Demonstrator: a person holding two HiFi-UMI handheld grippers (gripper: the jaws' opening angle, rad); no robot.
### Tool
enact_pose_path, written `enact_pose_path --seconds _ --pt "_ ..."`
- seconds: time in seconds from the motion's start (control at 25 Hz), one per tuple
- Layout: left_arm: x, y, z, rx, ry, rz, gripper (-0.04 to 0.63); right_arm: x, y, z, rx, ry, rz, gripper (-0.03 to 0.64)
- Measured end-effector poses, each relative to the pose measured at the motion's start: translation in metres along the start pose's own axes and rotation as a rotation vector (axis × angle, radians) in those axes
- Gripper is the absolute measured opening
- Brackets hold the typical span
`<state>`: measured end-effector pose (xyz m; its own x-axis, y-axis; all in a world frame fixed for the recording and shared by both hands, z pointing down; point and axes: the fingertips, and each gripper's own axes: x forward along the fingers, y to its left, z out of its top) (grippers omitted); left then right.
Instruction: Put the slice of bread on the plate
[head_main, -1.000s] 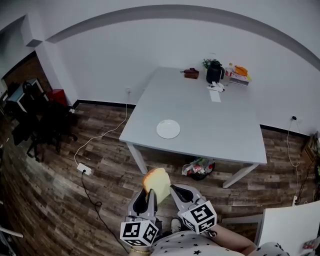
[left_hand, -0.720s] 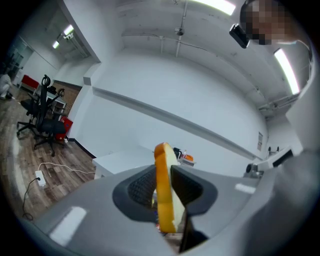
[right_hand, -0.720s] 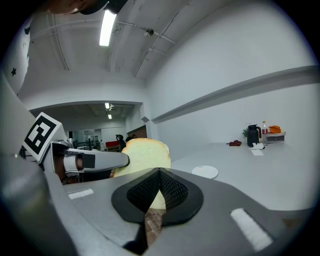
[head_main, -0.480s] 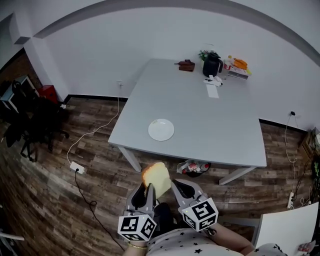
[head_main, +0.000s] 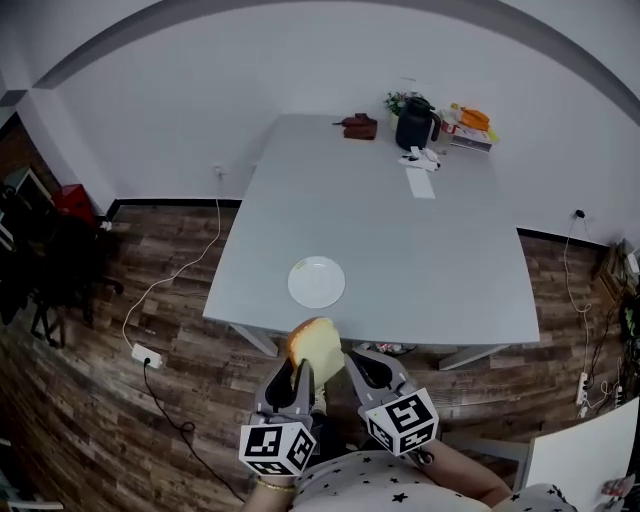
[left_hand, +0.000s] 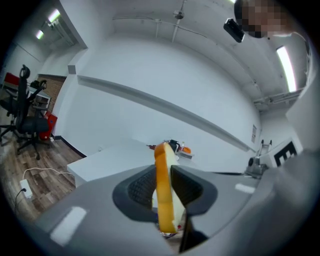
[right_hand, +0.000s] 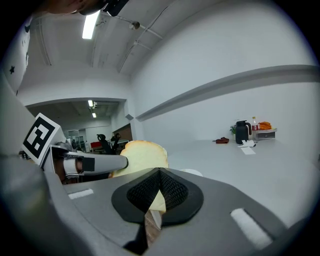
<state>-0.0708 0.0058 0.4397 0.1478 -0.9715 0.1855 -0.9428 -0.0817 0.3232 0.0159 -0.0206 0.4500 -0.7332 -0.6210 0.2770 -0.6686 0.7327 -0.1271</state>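
A slice of bread with a golden crust stands on edge between the pads of my left gripper, which is shut on it. In the left gripper view the slice rises upright between the dark pads of that gripper. My right gripper is close beside it on the right, shut with nothing in it; its pads meet in the right gripper view, with the bread just to their left. An empty white plate lies near the front edge of the grey table, just beyond the bread.
At the table's far end stand a black jug, a brown object, papers and orange items. Office chairs stand at the left, with a cable and power strip on the wooden floor. A white tabletop corner shows bottom right.
Both grippers, with the bread still held in the left one, have come closer to the table; the plate and table edge now lie just ahead of the bread.
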Motion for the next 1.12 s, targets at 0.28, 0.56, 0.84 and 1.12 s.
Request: enact_pose_path --seconds 0.28,0.56,0.84,1.12 --pt "0.069 0.041 0.018 0.021 0.036 -0.009 0.095 0.069 -0.032 0.016 -0.012 0.036 -0.039 -0.002" --pt "0.143 0.069 0.012 0.004 0.151 -0.089 0.095 0.124 -0.066 0.025 -0.013 0.074 -0.097 -0.002" --pt "0.211 0.094 -0.013 -0.085 0.292 -0.153 0.095 0.156 -0.108 0.016 0.022 0.128 -0.185 -0.002" --pt "0.250 0.108 -0.038 -0.065 0.389 -0.188 0.098 0.177 -0.125 0.011 0.051 0.149 -0.222 -0.002"
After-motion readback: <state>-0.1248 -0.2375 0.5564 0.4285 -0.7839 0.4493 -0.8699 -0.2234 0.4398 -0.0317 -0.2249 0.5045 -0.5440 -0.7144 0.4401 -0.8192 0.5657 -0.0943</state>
